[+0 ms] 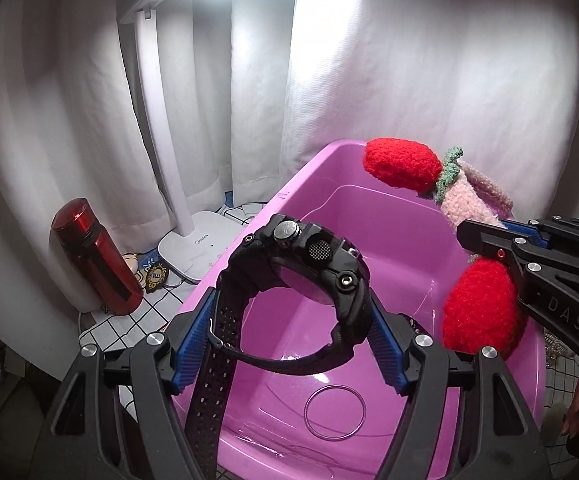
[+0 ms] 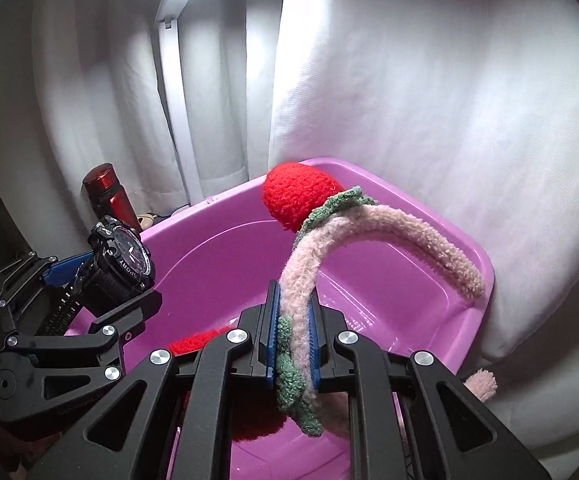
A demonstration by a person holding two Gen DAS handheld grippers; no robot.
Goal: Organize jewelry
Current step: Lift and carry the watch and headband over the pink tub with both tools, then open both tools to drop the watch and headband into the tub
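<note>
The left gripper (image 1: 289, 332) clamped the stiff, chunky black watch (image 1: 289, 280) by its strap, above the purple tub (image 1: 389, 220); the right gripper (image 2: 293, 344) pinched the soft, light strawberry headband (image 2: 369, 224) mid-band, over the tub too

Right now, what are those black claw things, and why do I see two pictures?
Those claws are grabbers that a person holds, one in each hand. Each has a little camera looking along its fingers, so you get two pictures.

In the left grabber's picture, the left grabber squeezes a black watch over a pink tub. A thin ring lies in the tub.

In the right grabber's picture, the right grabber pinches a fuzzy strawberry headband. A lamp and a red bottle stand beside the tub.
</note>
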